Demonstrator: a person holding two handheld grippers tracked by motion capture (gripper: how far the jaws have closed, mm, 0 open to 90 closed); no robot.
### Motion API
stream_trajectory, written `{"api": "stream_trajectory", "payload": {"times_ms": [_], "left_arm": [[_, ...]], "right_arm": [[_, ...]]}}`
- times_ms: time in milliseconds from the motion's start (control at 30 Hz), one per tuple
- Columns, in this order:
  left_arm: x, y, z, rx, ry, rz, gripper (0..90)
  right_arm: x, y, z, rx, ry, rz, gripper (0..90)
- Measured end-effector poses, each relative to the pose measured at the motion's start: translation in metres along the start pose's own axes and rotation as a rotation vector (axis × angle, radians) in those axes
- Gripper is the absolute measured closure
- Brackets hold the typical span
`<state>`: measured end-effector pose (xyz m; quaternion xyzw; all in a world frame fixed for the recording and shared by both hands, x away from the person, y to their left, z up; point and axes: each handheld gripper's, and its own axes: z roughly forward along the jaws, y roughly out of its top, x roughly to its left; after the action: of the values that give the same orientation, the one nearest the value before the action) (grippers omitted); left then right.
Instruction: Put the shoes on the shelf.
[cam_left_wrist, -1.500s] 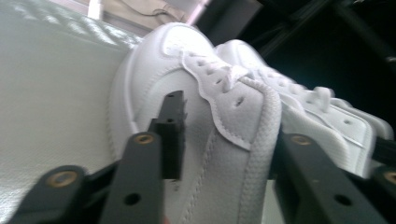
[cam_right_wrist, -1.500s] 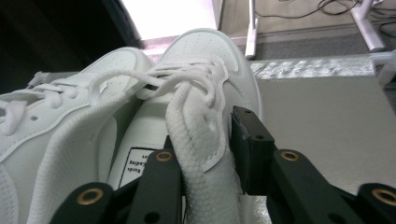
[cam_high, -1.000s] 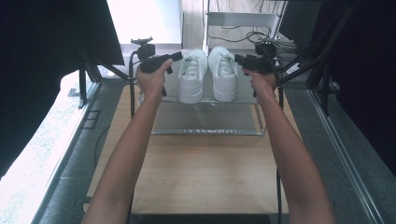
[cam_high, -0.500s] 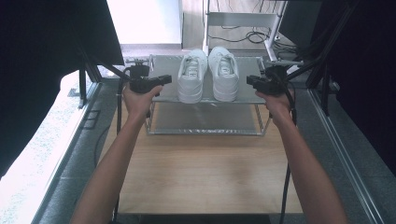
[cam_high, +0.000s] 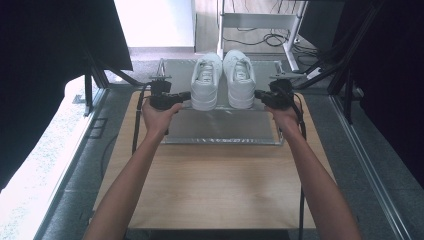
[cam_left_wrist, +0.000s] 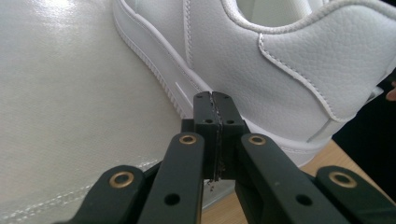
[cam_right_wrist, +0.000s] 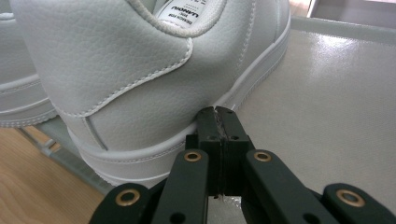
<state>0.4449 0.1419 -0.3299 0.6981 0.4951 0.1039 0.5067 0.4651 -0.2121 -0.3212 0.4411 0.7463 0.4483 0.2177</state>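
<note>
Two white sneakers (cam_high: 222, 80) side by side on one metal tray (cam_high: 220, 125); left tongs (cam_left_wrist: 215, 105) and right tongs (cam_right_wrist: 215, 116) both pressed closed, empty, at the heels. Insole label readable in right gripper view.

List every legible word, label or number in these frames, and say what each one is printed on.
"UNNOU": upside down on the white insole label inside the white leather sneaker in the right gripper view; some letters are doubtful.
Smaller lines on that same label: too small to read.
Faint marking along the front edge of the metal shelf in the high view: too blurred to read.
No text on the shut black left gripper or right gripper.
</note>
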Motion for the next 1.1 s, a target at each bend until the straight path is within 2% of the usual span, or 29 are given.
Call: {"api": "stream_trajectory", "payload": {"times_ms": [67,133,200,300,433,500,600,733,833,933,1000,1067,1100], "left_arm": [[-0.004,0.000,0.001,-0.006,0.012,0.002,90.0],[-0.006,0.001,0.004,-0.009,0.048,0.012,90.0],[-0.006,0.002,0.007,-0.015,0.055,-0.005,90.0],[-0.006,0.003,0.012,-0.010,0.029,-0.045,90.0],[-0.015,0.002,0.018,-0.013,0.016,-0.035,90.0],[-0.017,0.002,0.021,-0.008,0.035,-0.035,90.0],[-0.015,0.003,0.023,-0.010,0.031,-0.057,90.0],[-0.013,0.003,0.022,-0.006,0.012,-0.059,89.9],[-0.010,0.003,0.021,-0.006,0.016,-0.044,85.1],[-0.013,-0.001,0.019,-0.047,0.051,0.002,78.4],[-0.014,-0.001,0.016,-0.062,0.066,0.031,69.6],[-0.012,0.000,0.013,-0.057,0.057,0.042,62.9],[-0.012,0.000,0.012,-0.046,0.051,0.041,62.7]], "right_arm": [[0.000,0.000,0.000,-0.002,0.004,0.011,90.0],[0.001,0.000,0.000,-0.006,0.006,0.016,90.0],[0.002,0.000,0.000,-0.008,0.008,0.013,90.0],[0.002,-0.001,0.001,-0.009,0.021,0.027,90.0],[0.006,-0.001,0.002,-0.010,0.037,0.017,90.0],[0.009,-0.001,0.002,-0.006,0.032,0.005,90.0],[0.008,-0.001,0.002,-0.006,0.033,0.008,90.0],[0.007,-0.003,0.001,-0.013,0.046,0.009,90.0],[0.006,-0.005,0.001,-0.024,0.051,0.005,89.7],[0.007,-0.007,0.001,-0.041,0.033,-0.009,86.5],[0.007,-0.008,0.000,-0.052,0.025,-0.007,82.4],[0.007,-0.007,-0.003,-0.067,0.024,0.002,78.9],[0.007,-0.007,-0.005,-0.072,0.029,0.006,77.1]]}}
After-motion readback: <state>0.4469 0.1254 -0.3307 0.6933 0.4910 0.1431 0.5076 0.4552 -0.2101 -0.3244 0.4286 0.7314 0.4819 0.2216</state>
